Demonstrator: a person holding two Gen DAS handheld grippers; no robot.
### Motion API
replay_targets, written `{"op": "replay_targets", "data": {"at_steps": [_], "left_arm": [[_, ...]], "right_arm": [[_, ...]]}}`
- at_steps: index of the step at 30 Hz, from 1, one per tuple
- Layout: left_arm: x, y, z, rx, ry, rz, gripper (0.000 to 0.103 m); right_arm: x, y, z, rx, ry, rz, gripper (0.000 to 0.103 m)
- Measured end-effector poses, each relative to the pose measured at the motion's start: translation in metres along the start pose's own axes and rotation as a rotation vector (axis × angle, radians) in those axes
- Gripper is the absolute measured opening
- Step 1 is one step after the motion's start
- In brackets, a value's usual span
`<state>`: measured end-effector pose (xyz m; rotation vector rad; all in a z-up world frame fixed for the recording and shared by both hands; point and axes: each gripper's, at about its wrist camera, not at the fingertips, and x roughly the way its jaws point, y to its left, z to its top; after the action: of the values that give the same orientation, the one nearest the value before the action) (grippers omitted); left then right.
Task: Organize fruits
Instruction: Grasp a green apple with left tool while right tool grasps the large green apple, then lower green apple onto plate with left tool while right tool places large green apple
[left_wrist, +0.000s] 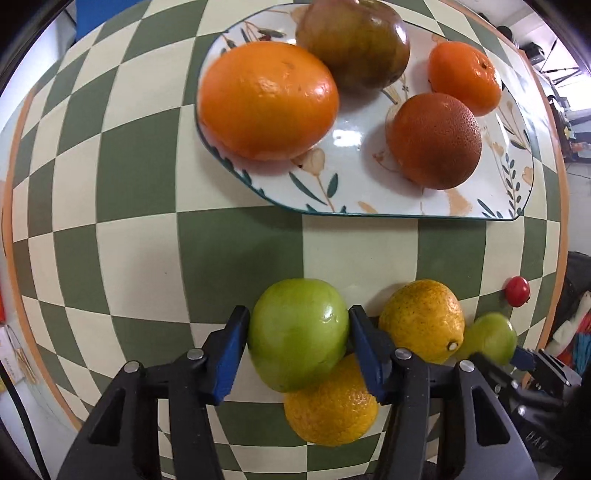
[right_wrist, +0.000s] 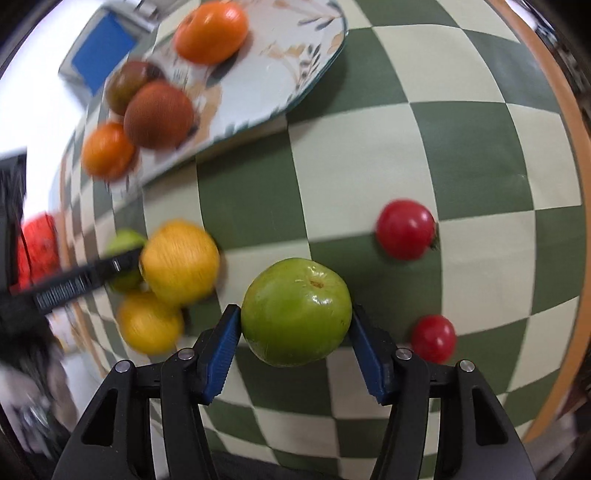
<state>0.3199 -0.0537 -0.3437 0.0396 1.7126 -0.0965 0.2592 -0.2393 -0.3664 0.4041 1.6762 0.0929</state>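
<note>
Left claw (left_wrist: 298, 341) clamped on a green apple (left_wrist: 299, 334), right claw (right_wrist: 293, 326) likewise on another green apple (right_wrist: 295, 312).

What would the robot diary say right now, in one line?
left gripper: shut on green fruit | right gripper: shut on second green fruit | plate: four fruits

Left gripper (left_wrist: 298, 341): black plastic frame w/ two triangular cut-outs, four round silver screw heads across the top, blue ribbed pads (left_wrist: 225, 360) on both fingers. Right gripper (right_wrist: 295, 350): same build, i.e. black body, triangular cut-outs, four silver screws, blue ribbed pads (right_wrist: 218, 356). In left wrist view the right unit's black side shows embossed lettering, too small to read.
</note>
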Motion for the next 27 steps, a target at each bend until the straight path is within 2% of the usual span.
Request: {"op": "replay_targets", "data": {"at_steps": [3,11,18,24,27], "left_arm": [[0.002,0.005,-0.009,-0.018,-0.007,-0.008,0.053],[0.007,0.004,-0.016,-0.048,-0.028,-0.012,0.052],[0.003,0.016,-0.015,-0.082,-0.05,-0.031,0.052],[-0.042,0.015,-0.019,-0.101,-0.128,-0.115,0.052],[-0.074,0.002,-0.008,-0.095,-0.18,-0.168,0.052]], "right_arm": [[0.002,0.006,-0.004,-0.039,-0.001,-0.041,0.062],[0.005,0.011,0.008,-0.022,-0.026,-0.034,0.062],[0.002,0.005,0.002,-0.053,-0.052,-0.029,0.061],[-0.02,0.006,-0.002,-0.033,-0.118,0.033,0.061],[-0.043,0.003,0.006,-0.012,-0.163,0.078,0.061]]}}
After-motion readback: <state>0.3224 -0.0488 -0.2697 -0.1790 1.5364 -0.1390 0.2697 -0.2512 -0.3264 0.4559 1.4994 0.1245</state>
